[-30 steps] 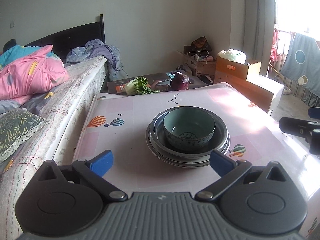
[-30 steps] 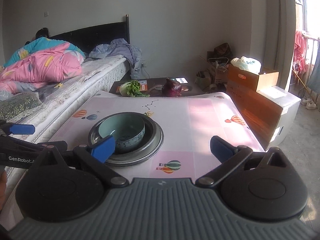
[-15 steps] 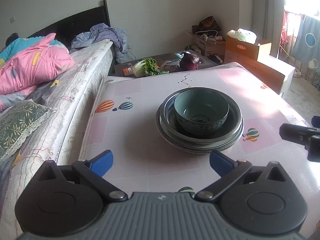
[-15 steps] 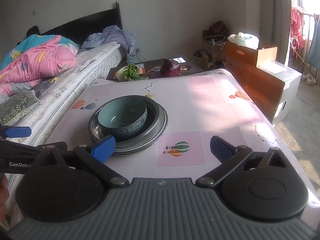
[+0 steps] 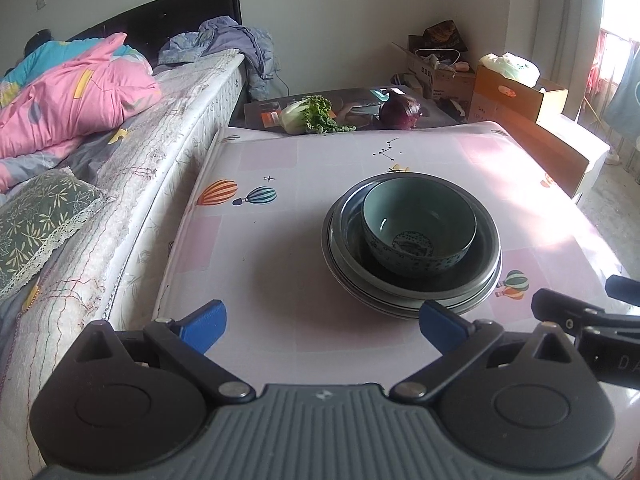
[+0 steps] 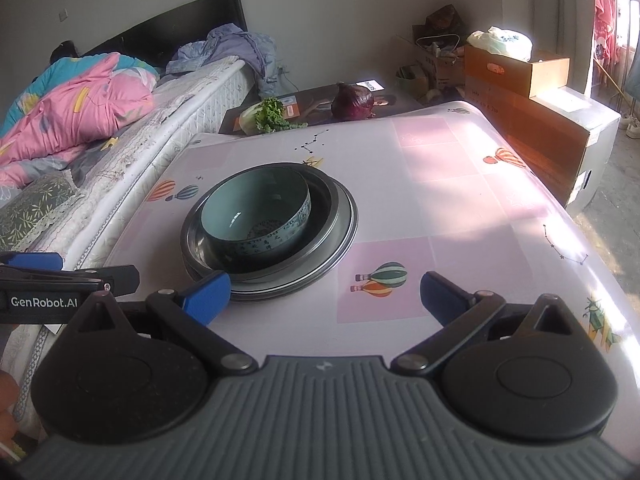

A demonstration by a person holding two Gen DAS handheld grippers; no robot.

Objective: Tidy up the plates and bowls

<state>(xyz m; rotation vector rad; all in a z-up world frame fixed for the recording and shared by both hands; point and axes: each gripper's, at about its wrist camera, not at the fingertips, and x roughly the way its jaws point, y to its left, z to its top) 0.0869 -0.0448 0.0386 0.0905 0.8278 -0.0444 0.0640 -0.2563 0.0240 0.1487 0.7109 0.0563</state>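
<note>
— At centre frame in your left wrist view, what sits on the counter (image 5: 280, 264)?

— You have a teal bowl (image 5: 419, 227) nested upright inside a stack of metal plates (image 5: 412, 294), right of centre. In your right wrist view the same bowl (image 6: 256, 216) and plates (image 6: 336, 236) lie left of centre.

— And your grippers?

— Your left hand-held gripper (image 5: 322, 322) has its blue pads spread wide with nothing between them; its right pad sits at the near rim of the plates in the picture, though contact cannot be told. Your right hand-held gripper (image 6: 325, 295) is equally wide apart and holds nothing, its left pad by the plates' near edge.

— Anything farther back?

— Toward the upper middle, you see a green cabbage (image 5: 306, 115) and a purple cabbage (image 5: 401, 111) beyond the counter's far edge, with the bed (image 5: 120, 148) along the left.
</note>
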